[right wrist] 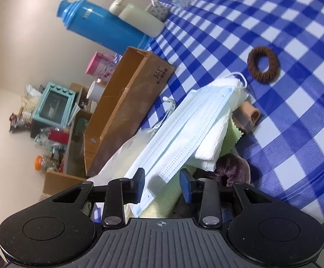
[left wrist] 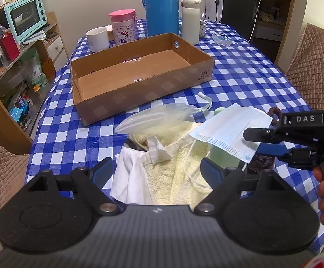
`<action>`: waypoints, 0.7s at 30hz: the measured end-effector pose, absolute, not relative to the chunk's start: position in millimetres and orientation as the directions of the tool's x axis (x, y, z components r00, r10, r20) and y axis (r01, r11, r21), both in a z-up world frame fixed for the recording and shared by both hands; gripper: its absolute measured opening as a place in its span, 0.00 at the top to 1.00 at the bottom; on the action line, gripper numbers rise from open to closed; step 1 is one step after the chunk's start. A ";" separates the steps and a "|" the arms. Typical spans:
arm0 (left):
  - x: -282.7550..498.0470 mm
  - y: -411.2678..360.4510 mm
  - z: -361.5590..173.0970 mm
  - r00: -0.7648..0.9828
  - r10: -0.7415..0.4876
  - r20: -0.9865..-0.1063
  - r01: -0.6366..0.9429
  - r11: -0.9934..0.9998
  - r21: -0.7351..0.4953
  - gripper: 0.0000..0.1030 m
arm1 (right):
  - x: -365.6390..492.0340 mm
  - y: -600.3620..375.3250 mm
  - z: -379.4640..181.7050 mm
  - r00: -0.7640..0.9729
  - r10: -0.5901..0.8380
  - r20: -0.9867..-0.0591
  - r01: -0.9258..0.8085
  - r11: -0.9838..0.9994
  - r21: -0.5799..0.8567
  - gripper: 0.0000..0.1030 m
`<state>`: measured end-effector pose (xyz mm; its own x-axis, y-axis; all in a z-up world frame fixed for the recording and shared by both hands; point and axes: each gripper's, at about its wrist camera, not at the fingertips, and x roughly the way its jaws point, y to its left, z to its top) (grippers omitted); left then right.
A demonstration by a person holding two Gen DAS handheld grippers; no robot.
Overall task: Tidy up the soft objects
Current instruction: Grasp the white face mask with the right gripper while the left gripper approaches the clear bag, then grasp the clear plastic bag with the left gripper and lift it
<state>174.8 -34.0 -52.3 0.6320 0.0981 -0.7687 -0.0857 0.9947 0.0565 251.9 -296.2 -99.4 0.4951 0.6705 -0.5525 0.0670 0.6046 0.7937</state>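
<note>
Your pale blue pleated face mask (right wrist: 184,129) lies atop the soft pile near the tabletop's front edge, just in front of the empty brown cardboard box (left wrist: 139,71). It's featherlight, limp and will droop, so pinch its near hem. Right gripper (right wrist: 162,186) straddles that hem, jaws apart; left gripper (left wrist: 157,169) hovers over the cream fleece towel (left wrist: 177,174), jaws wide apart

A home dining room: checked tablecloth (left wrist: 240,71), toaster oven (left wrist: 26,15), thermos (left wrist: 162,6).
</note>
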 end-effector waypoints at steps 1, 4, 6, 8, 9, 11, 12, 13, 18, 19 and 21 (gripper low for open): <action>175.5 -32.6 -52.4 0.633 0.099 -0.768 -0.085 0.995 0.058 0.19 | 253.3 -296.2 -101.6 0.496 0.670 -0.553 0.075 0.601 0.796 0.69; 179.3 -27.8 -53.1 0.632 0.097 -0.769 -0.078 0.995 0.061 0.20 | 258.6 -290.7 -104.6 0.502 0.662 -0.557 0.089 0.601 0.794 0.86; 182.7 -24.7 -54.3 0.631 0.092 -0.770 -0.066 0.996 0.065 0.22 | 259.3 -289.2 -103.3 0.512 0.662 -0.548 0.086 0.595 0.799 0.94; 187.4 -20.7 -55.3 0.631 0.078 -0.772 -0.046 0.997 0.063 0.27 | 258.4 -289.4 -96.6 0.539 0.654 -0.531 0.063 0.598 0.799 0.99; 190.2 -19.2 -55.8 0.631 0.070 -0.773 -0.037 0.997 0.061 0.28 | 257.4 -289.4 -92.0 0.553 0.649 -0.523 0.051 0.601 0.798 0.99; 196.4 -15.6 -55.7 0.634 0.062 -0.771 -0.017 0.998 0.066 0.29 | 256.0 -291.0 -82.5 0.579 0.638 -0.507 0.030 0.605 0.796 0.99; 199.2 -14.5 -55.7 0.637 0.060 -0.768 -0.005 0.997 0.073 0.29 | 255.6 -291.1 -77.6 0.591 0.631 -0.502 0.020 0.611 0.792 0.99; 202.0 -13.7 -55.8 0.641 0.060 -0.765 0.008 0.996 0.085 0.29 | 255.2 -291.2 -73.3 0.603 0.625 -0.496 0.013 0.614 0.789 0.99; 215.4 -12.4 -57.2 0.665 0.056 -0.745 0.094 0.983 0.158 0.32 | 257.6 -290.1 -52.7 0.638 0.580 -0.506 0.022 0.643 0.765 0.99; 218.5 -12.7 -57.9 0.670 0.057 -0.740 0.112 0.978 0.176 0.33 | 258.0 -290.1 -49.4 0.640 0.568 -0.517 0.024 0.658 0.753 0.99; 224.0 -12.1 -60.2 0.676 0.047 -0.735 0.148 0.969 0.198 0.37 | 260.4 -290.6 -41.4 0.641 0.542 -0.544 0.021 0.695 0.718 0.99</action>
<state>224.0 -12.1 -60.2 0.6763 0.0470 -0.7351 0.1480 0.9689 0.1982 260.4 -290.6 -41.4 0.6409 0.5420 -0.5437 0.0214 0.6953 0.7184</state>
